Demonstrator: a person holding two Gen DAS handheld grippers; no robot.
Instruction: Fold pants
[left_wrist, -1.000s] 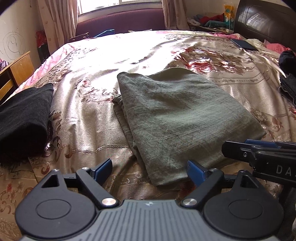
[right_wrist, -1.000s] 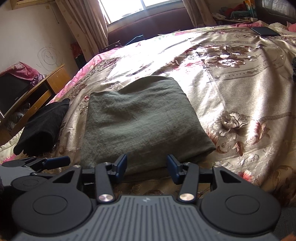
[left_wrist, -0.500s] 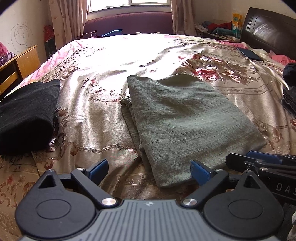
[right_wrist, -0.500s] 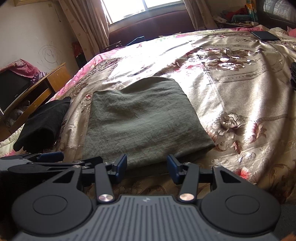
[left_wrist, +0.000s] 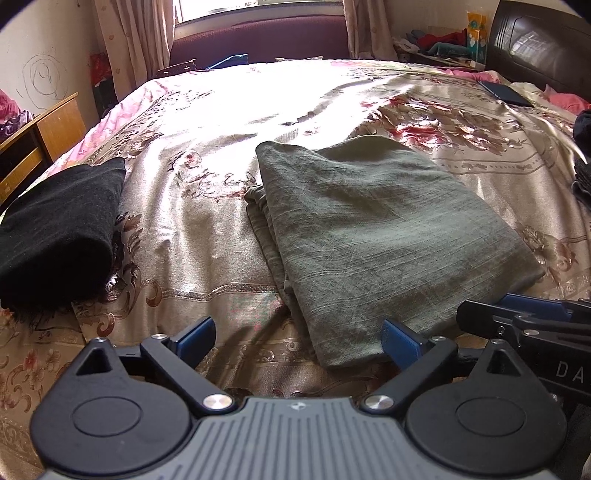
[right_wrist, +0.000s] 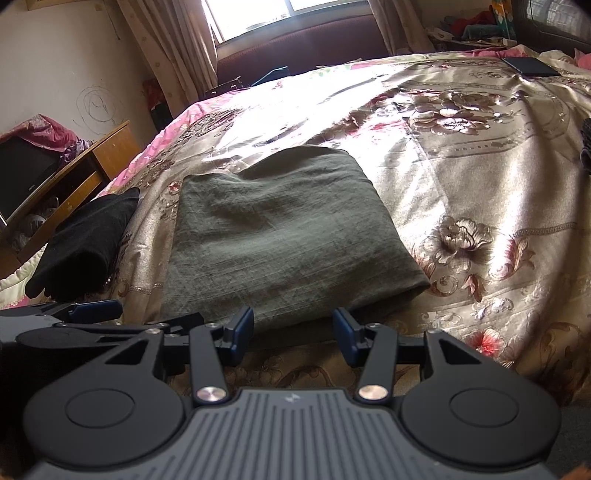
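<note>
Olive-green pants (left_wrist: 380, 229) lie folded into a flat rectangle on the floral bedspread (left_wrist: 207, 155); the same pants (right_wrist: 284, 236) fill the middle of the right wrist view. My left gripper (left_wrist: 298, 338) hovers open just short of their near left corner, nothing between its blue pads. My right gripper (right_wrist: 293, 326) is open at the pants' near edge, its pads apart and not pressing on cloth. Each gripper shows at the edge of the other's view: the right gripper (left_wrist: 532, 317) and the left gripper (right_wrist: 92, 310).
A folded black garment (left_wrist: 55, 229) lies left of the pants near the bed's edge. A wooden desk (right_wrist: 92, 166) stands beyond the left side. A dark flat device (right_wrist: 532, 65) rests far back right. More dark clothing (left_wrist: 583, 162) sits at the right edge.
The left wrist view has shifted slightly, with the pants now sitting a little more to the right and nearer. Both grippers stay open; the pants lie unmoved.
</note>
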